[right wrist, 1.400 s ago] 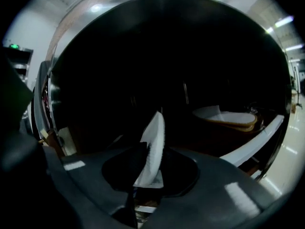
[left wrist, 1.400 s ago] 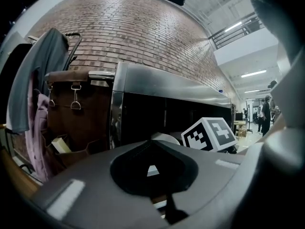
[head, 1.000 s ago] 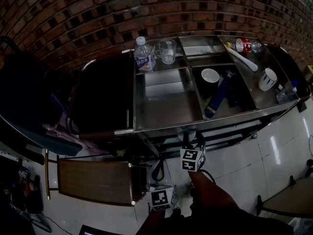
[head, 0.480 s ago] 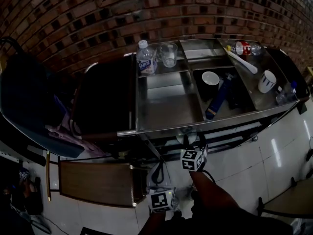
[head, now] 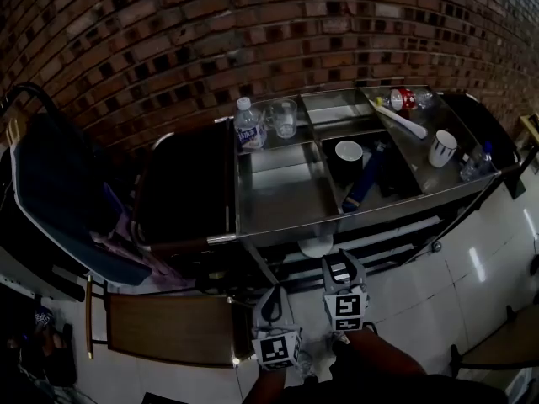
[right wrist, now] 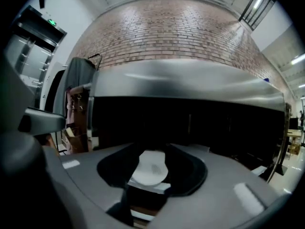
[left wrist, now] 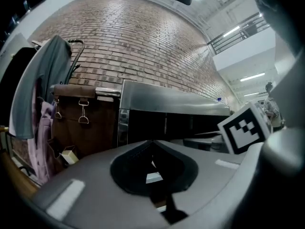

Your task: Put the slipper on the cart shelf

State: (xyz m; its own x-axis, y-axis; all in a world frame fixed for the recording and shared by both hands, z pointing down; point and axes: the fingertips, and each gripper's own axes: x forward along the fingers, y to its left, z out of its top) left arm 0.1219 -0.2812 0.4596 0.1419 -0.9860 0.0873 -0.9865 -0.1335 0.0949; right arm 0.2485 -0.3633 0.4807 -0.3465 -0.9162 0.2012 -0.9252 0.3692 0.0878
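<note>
Only the right gripper view shows the slipper [right wrist: 150, 168] clearly. It is white and lies on the cart's low shelf, framed in the gap of the right tongs [head: 341, 263]. These tongs stand apart and clamp nothing. From the head view the slipper is just a pale patch under the front rim of the steel cart [head: 286, 223], just ahead of the right tongs.

The left tongs [head: 271, 300] are drawn together to a point and hold nothing. Their view faces the cart's left end, where a grey garment [left wrist: 47, 80] hangs beside a brown cabinet [left wrist: 81, 123].

Only the head view shows the cart's top trays. They hold a water bottle [head: 249, 124] with a blue label, a glass cup [head: 285, 118], a white mug [head: 348, 151], a blue object [head: 364, 183], a white spoon [head: 404, 120], a red-labelled bottle [head: 402, 99] and a second mug [head: 441, 148]. I find the print on both labels too small to read.

Each pair of tongs carries a cube with black-and-white square markers. A brick wall [head: 253, 32] stands behind the cart. A chair [head: 59, 192] draped in dark cloth stands to its left.
</note>
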